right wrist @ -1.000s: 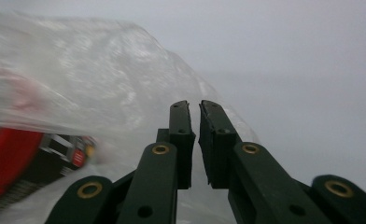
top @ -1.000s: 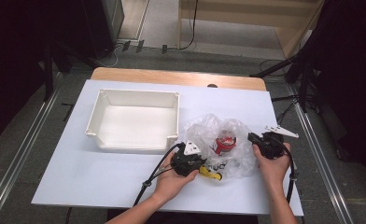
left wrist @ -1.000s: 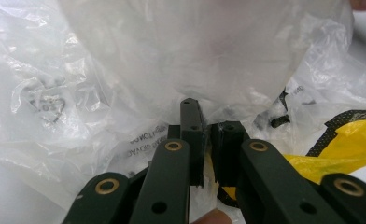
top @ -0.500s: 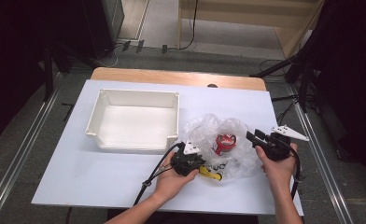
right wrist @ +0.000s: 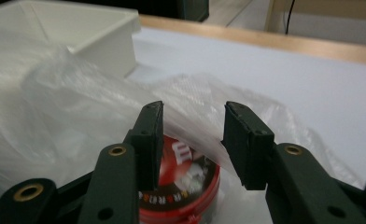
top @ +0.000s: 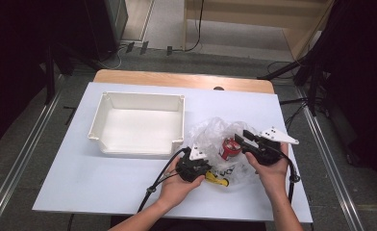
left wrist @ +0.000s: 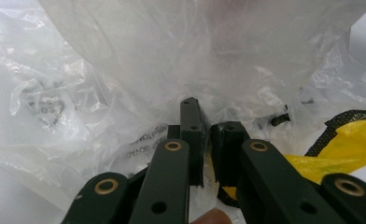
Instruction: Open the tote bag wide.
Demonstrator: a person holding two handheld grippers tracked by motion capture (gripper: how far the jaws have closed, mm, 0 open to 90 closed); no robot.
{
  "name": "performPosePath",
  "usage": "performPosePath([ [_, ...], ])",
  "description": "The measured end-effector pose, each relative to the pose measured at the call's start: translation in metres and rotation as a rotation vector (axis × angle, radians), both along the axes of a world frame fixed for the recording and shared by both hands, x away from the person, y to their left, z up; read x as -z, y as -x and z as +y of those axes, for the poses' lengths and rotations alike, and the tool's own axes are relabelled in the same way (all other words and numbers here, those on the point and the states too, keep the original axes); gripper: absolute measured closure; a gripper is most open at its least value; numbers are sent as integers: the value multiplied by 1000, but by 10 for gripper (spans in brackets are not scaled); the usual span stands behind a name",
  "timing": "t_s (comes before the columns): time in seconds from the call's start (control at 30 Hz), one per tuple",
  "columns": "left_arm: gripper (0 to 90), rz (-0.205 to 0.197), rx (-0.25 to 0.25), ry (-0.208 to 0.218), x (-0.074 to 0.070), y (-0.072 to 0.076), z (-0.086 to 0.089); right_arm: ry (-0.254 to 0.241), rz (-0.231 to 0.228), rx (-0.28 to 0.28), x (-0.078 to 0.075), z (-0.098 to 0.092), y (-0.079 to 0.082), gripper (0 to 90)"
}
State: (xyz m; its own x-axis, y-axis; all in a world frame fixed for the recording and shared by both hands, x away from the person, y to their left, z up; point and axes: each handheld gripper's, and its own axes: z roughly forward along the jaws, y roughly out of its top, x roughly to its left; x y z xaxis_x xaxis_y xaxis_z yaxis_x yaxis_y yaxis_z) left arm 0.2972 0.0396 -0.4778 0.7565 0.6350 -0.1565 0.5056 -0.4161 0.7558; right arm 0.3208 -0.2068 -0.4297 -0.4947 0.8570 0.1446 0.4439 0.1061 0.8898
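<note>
Plastic bag (top: 220, 144), thin, clear and crumpled, lies right of centre in the high view on the white worktop (top: 81, 178). Left tool (left wrist: 208, 135) is clamped on a fold of its film. Right tool (right wrist: 193, 140) has just been opening; its jaws stand apart, pressing nothing. A round red tin (right wrist: 186, 196) sits inside, beside something yellow (left wrist: 349, 149). A white rectangular bin (top: 138, 124) stands upper left.
</note>
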Motion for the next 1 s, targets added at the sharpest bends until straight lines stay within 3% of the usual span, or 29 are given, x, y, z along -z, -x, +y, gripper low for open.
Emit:
performPosePath([
  [0.07, 862, 0, 0, -2, 0, 0, 0, 25, 18, 0, 7, 2, -3, 671],
  [0.1, 862, 0, 1, -2, 0, 0, 0, 11, 14, 4, 9, 2, -4, 714],
  [0.13, 861, 0, 1, -2, 0, 0, 0, -7, 15, 17, 10, 1, -4, 776],
  [0.23, 861, -1, 4, -5, 0, 1, 0, 9, 16, 85, 11, -3, -6, 896],
  [0.4, 862, 1, 4, 0, 0, 1, -1, 29, 67, 171, 27, -15, -12, 900],
  [0.47, 863, 2, 6, -3, 0, 1, 0, 42, 113, 200, 38, -20, -17, 900],
  [0.6, 863, 6, 7, -2, 0, 0, 0, 68, 249, 223, 57, -26, -26, 900],
  [0.7, 864, 7, 5, 1, 0, 0, 0, 43, 272, 229, 59, -31, -28, 900],
  [0.87, 860, 16, -1, 10, 0, -1, 1, 26, 268, 234, 57, -36, -26, 874],
  [0.93, 856, 16, 0, 14, 0, -1, 2, -4, 220, 226, 51, -38, -22, 726],
  [1.0, 844, 12, 1, 17, 0, 0, 2, -19, 164, 223, 40, -40, -14, 669],
])
